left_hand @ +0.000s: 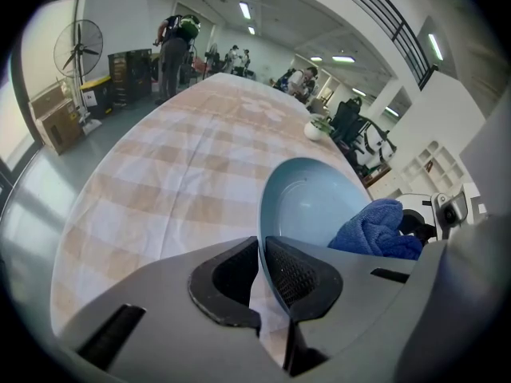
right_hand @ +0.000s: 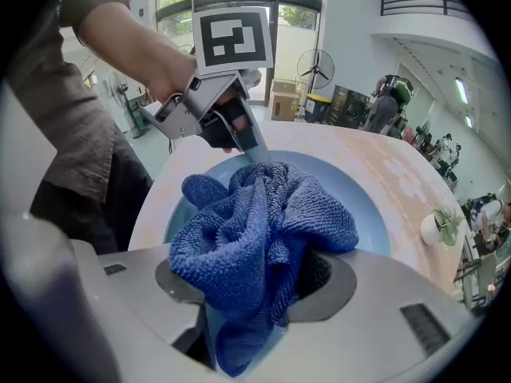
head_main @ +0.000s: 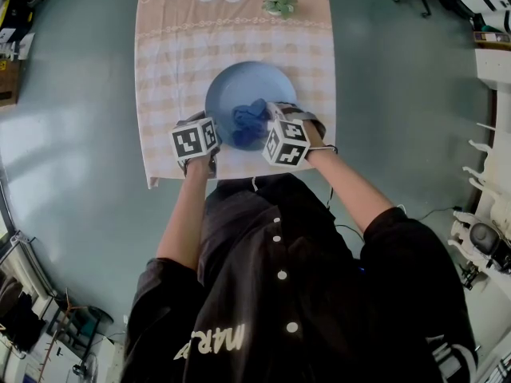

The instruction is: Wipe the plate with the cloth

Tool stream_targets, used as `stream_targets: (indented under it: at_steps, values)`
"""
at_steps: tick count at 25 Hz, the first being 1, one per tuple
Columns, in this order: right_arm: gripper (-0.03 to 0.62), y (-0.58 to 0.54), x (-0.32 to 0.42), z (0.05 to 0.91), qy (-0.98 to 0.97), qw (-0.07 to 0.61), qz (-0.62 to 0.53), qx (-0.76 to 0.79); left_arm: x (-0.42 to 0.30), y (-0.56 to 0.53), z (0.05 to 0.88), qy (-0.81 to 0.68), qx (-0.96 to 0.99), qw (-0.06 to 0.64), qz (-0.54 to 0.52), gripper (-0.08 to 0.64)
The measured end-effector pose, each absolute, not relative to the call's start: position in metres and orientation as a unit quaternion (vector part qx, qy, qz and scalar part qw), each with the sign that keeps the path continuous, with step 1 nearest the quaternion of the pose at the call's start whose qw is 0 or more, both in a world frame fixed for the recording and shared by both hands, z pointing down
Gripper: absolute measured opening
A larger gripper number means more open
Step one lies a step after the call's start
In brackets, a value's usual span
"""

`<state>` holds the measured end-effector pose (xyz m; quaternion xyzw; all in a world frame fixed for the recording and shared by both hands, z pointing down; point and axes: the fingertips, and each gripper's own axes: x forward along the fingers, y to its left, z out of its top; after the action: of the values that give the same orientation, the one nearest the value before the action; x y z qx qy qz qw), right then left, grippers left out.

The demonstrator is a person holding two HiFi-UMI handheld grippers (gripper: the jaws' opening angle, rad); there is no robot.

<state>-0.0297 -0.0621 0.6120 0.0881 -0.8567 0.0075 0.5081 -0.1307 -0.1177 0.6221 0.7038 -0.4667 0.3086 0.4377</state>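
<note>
One light-blue plate (head_main: 239, 86) on pink checked surface (head_main: 168, 70). One dark-blue cloth (head_main: 249, 118), bunched, resting on plate's near right part. Two claws, one in each hand. Left claw (left_hand: 261, 250) closed on plate's near left rim, rim pinched between its two pads. Right claw (right_hand: 255, 282) pinching cloth, folds spilling over both jaws onto plate. One small potted plant (head_main: 280, 3) beyond plate's far side, well apart from it.

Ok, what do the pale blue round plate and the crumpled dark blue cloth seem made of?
The pale blue round plate: probably glazed ceramic or hard plastic; smooth, soft sheen. The crumpled dark blue cloth: likely microfibre or terry; matte, nubbly looped weave.
</note>
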Motion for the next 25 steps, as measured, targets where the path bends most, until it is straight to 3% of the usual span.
stream_targets:
  at_steps: [25]
  values:
    - [0.23, -0.069, 0.034, 0.615, -0.819, 0.568, -0.011, 0.076, -0.13, -0.118, 0.623, -0.469, 0.702, 0.43, 0.32, 0.041]
